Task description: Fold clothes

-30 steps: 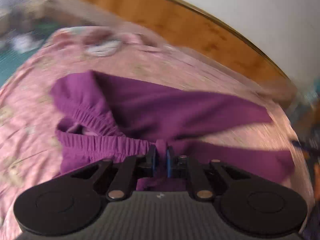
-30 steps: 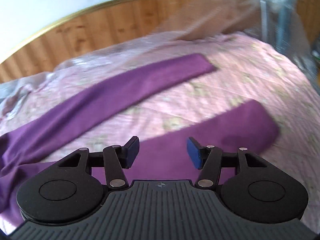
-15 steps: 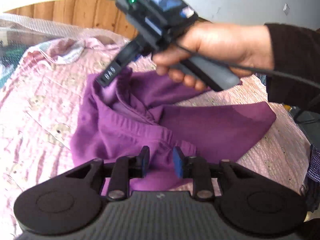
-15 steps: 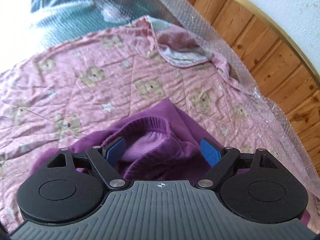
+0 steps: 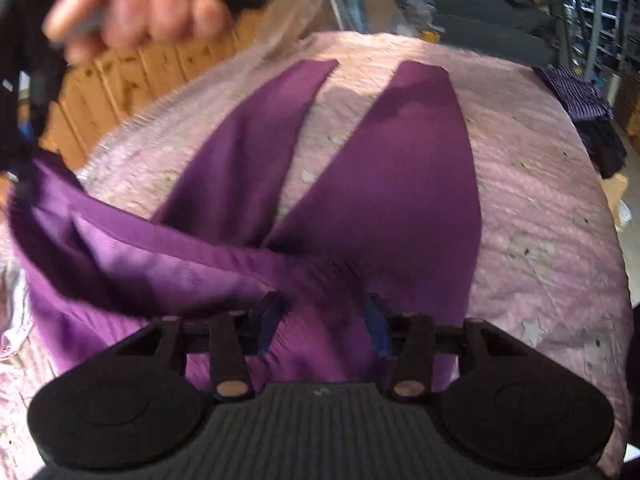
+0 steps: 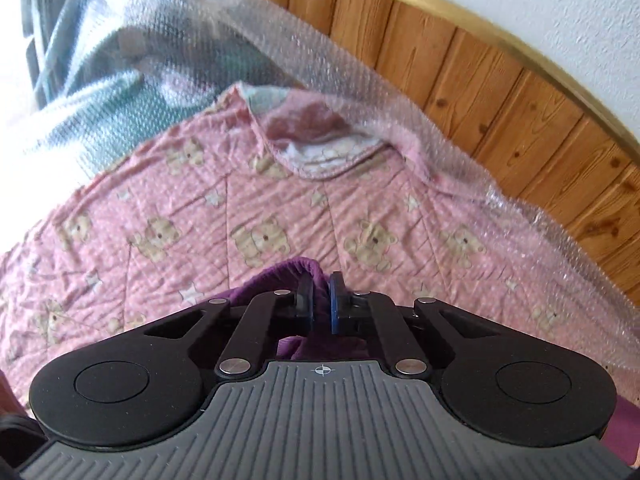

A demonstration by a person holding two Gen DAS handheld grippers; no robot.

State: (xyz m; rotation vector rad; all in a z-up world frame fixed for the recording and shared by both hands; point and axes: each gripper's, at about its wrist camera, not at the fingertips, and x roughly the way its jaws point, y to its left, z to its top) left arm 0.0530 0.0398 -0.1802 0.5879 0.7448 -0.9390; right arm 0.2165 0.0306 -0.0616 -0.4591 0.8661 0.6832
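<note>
At the upper left of the left wrist view a person's hand (image 5: 140, 12) grips a handle above the purple trousers (image 5: 360, 184), whose waistband is lifted at the left edge while both legs fan out toward the top centre over the pink quilt (image 5: 540, 200). The left gripper (image 5: 324, 320), at the lower centre, is opening, its pads apart over the fabric without pressing it. Only the right wrist view shows the teddy-bear print quilt (image 6: 240, 208), the bubble wrap (image 6: 280, 52) and the wooden headboard (image 6: 500, 92), with the right gripper (image 6: 320, 304) clamped tight on the trousers' waistband (image 6: 292, 270) at the lower centre.

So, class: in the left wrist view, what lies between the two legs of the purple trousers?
Between the two legs of the purple trousers lies only a bare wedge of the pink quilt, with nothing resting on it. The left wrist view shows this.
</note>
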